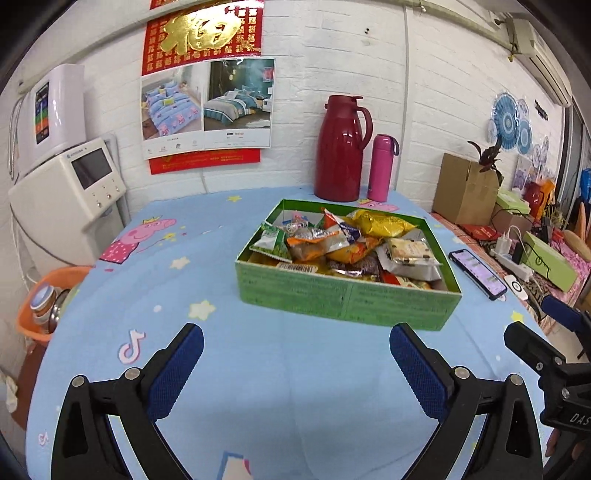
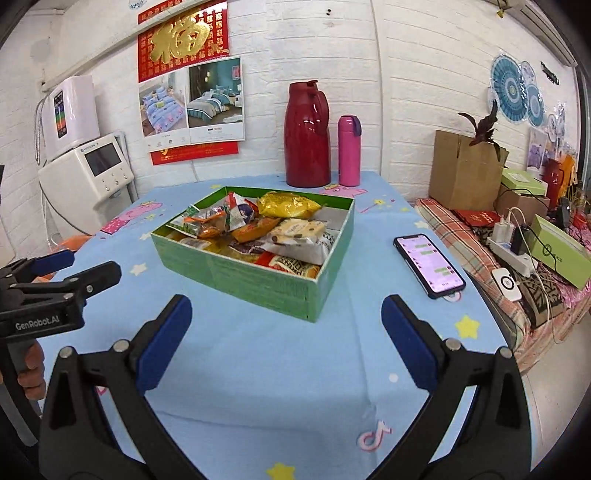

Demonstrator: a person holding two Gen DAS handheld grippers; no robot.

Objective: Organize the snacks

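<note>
Two grippers, left gripper (image 1: 296, 363) and right gripper (image 2: 286, 334), hover with jaws spread and empty; the green snack box (image 1: 343, 299) sits mid-frame on the bench (image 1: 221, 350).

1. "GenRobot.AI" is printed in white on the black body of the left hand-held gripper (image 2: 79, 275), at nine o'clock in the right wrist view.
2. "DAS" shows on the right hand-held gripper (image 1: 535, 341), cut off at the frame edge.
3. A large gold "福" fills the red wall calendar (image 1: 202, 33) at eleven o'clock.
4. Print on the green snack box (image 1: 343, 299) is too small to read.
</note>
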